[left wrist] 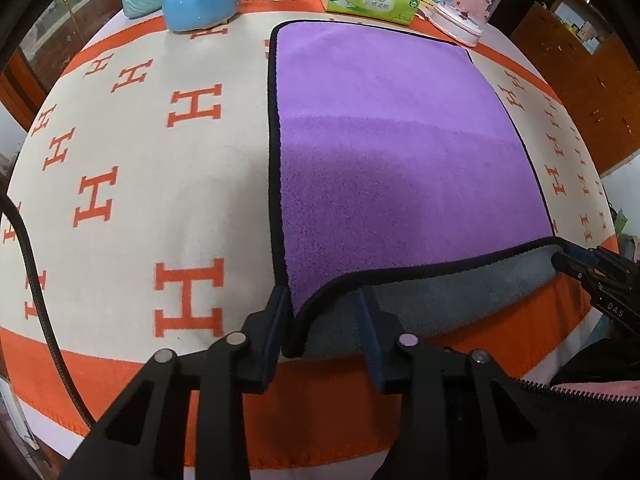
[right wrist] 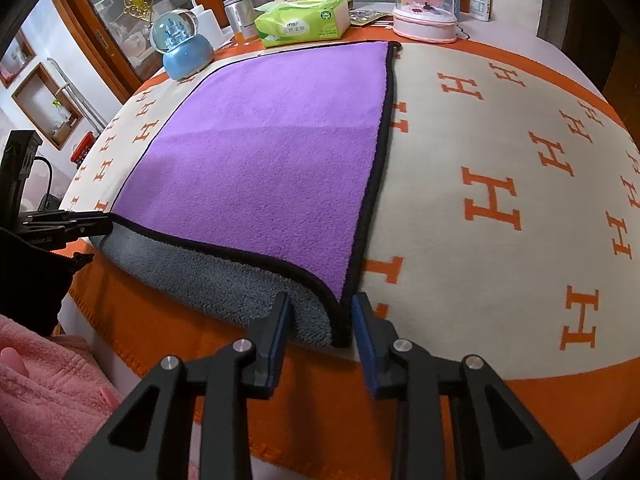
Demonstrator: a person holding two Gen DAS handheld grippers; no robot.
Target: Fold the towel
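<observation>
A: Where's the purple, black-edged microfibre towel [left wrist: 400, 152]?
B: Flat on the bench, near edge curled, grey underside up.
A: Tools?
B: Left tool [left wrist: 322, 304] and right tool [right wrist: 322, 312] both spread wide, each straddling a near corner at 12 o'clock

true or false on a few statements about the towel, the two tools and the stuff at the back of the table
1. The towel shows purple on top and grey underneath. True.
2. The left tool is shut tight on the towel corner. False: its fingers stand apart, either side of the near left corner.
3. The right tool is open at the near right corner. True.
4. The tissue pack is red. False: it is green.
5. The blue snow globe sits on the towel. False: it stands on the blanket beside it.
</observation>
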